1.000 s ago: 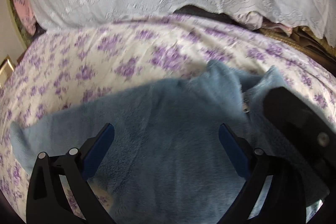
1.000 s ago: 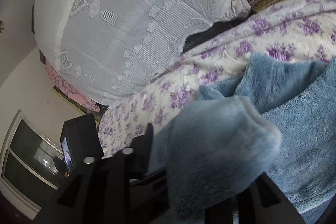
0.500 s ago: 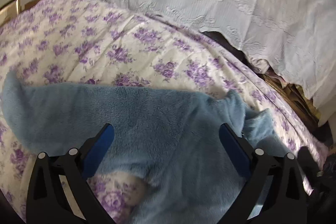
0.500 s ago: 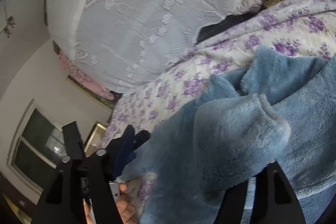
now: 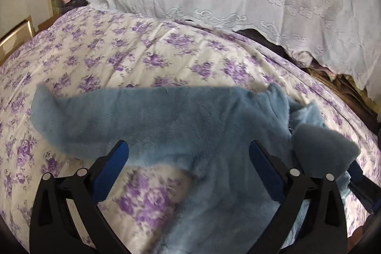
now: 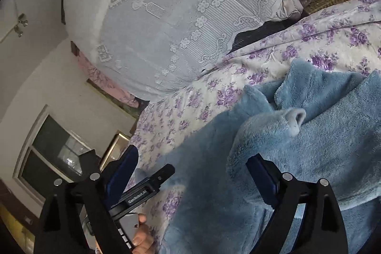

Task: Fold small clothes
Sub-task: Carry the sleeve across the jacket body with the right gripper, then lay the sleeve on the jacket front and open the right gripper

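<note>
Left wrist view: blue fleece garment [image 5: 190,125] lying spread on the floral bedspread [image 5: 142,59]; one sleeve [image 5: 78,111] runs out flat to the left of the body, the other sleeve's cuff [image 5: 326,147] stands raised at the body's right edge. Left claw [image 5: 188,158] gaping wide above the body's lower hem, holding nothing. Risk: the limp fleece may slump or bunch if pinched through too many layers, spoiling the fold line. Right wrist view: right claw [image 6: 193,170] also spread apart and empty, over the same garment [image 6: 309,147]; the folded-in sleeve [image 6: 273,130] rests on the body. Shown here only: the hand [image 6: 142,237] gripping the left tool, a window [image 6: 47,158] beyond the bed; the outstretched sleeve is absent.
</note>
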